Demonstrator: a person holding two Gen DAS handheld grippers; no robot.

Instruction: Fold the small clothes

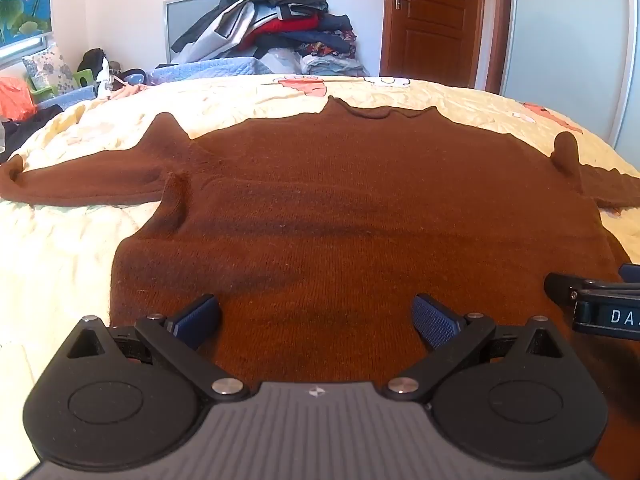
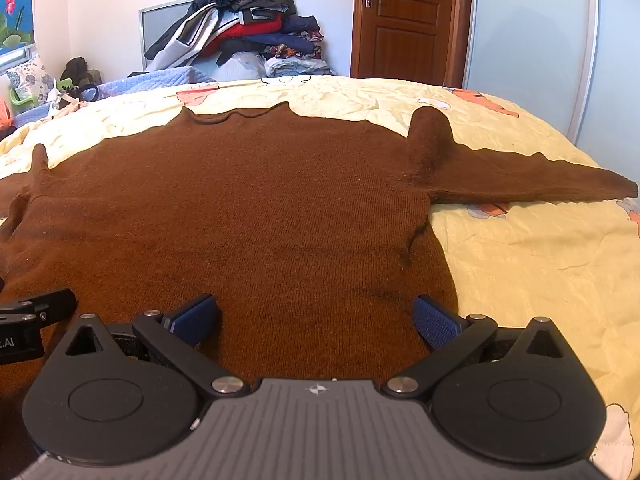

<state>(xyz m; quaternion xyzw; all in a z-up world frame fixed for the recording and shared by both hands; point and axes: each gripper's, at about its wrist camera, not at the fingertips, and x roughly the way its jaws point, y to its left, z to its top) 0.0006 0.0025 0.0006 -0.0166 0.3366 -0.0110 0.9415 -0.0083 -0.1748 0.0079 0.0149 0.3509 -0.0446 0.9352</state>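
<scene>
Sweater: brown sweater point(image 1: 340, 208) lies flat on the bed point(image 1: 60, 256), collar at 12 o'clock.
Left view: shows the sleeve at 9 o'clock.
Right view: shows the sleeve at 3 o'clock.
Your left tongs point(image 1: 316, 320): spread wide, empty, tilted down over the hem.
Your right tongs point(image 2: 316, 320): likewise.

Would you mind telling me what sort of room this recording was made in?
Most likely a bedroom in a home: a bed with a yellow printed cover, a heap of clothes against the wall, and a wooden door.

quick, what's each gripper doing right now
left gripper: open, holding nothing, above the brown sweater.
right gripper: open, holding nothing.
</scene>
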